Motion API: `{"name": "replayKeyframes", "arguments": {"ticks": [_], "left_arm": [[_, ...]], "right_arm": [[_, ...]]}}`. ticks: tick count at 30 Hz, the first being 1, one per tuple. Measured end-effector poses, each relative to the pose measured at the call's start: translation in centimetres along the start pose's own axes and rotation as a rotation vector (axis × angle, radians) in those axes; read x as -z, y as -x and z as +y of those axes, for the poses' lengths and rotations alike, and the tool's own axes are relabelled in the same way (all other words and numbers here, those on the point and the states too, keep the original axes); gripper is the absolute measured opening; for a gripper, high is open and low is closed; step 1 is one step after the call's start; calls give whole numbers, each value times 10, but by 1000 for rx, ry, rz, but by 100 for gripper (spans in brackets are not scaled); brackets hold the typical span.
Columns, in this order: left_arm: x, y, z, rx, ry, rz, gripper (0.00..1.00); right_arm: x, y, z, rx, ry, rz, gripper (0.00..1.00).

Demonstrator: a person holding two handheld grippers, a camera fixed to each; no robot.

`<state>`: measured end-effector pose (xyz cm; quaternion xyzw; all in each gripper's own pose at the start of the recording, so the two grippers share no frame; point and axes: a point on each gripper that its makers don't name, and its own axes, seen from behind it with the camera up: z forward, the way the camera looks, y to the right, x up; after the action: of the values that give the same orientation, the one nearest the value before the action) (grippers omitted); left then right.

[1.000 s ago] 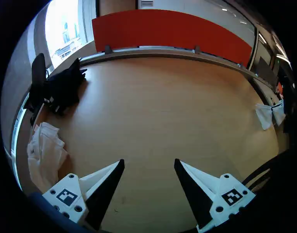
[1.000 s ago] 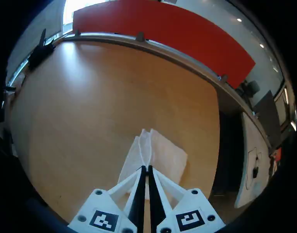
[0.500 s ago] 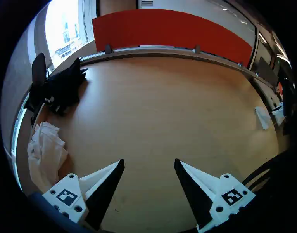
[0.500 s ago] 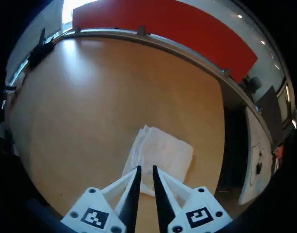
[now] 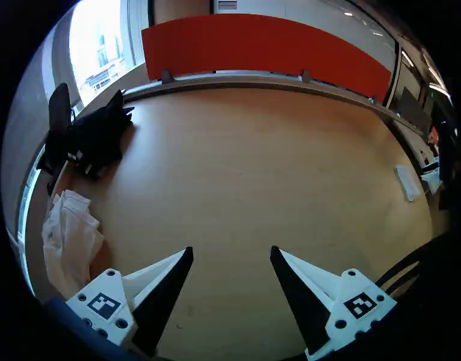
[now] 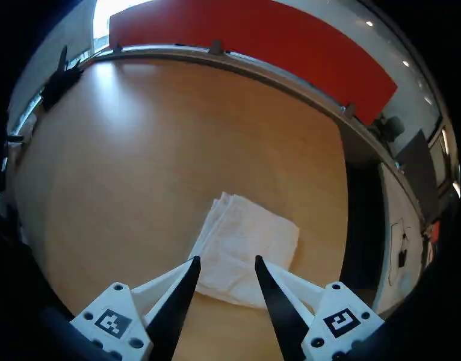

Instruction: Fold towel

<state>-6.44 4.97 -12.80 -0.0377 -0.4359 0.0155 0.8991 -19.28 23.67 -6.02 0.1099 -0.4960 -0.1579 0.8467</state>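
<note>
Jaws spread and empty: right gripper [image 6: 225, 260] over folded towel [image 6: 248, 240], left gripper [image 5: 230, 249] over table [image 5: 248, 156]

Your left gripper [image 5: 230, 249] is held with its jaws wide apart. Its two dark-faced fingers [image 5: 164, 289] rise from 7 and 5 o'clock of the left gripper view, tips aimed toward 12 o'clock with a broad gap between them. Your right gripper [image 6: 227, 259] is likewise parted, though more narrowly: its fingers [image 6: 176, 295] enter from 7 and 5 o'clock of the right gripper view and lean in toward the centre, tips level with each other. Both grippers are pitched downward, and neither pair of fingers presses on anything.
</note>
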Motion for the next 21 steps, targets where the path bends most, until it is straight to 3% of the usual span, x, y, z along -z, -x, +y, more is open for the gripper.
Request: {"name": "replayKeyframes", "arguments": {"ticks": [3,7,21], "left_arm": [[0,0,-1,1,-1,0,95],[0,0,-1,3,-1,0,95],[-2,-3,0,7,0,3,95]], "right_arm": [[0,0,1,-3,4,1,71],[-1,0,3,-9,12,3,100],[-2,-4,5,-46,25,19,100]]}}
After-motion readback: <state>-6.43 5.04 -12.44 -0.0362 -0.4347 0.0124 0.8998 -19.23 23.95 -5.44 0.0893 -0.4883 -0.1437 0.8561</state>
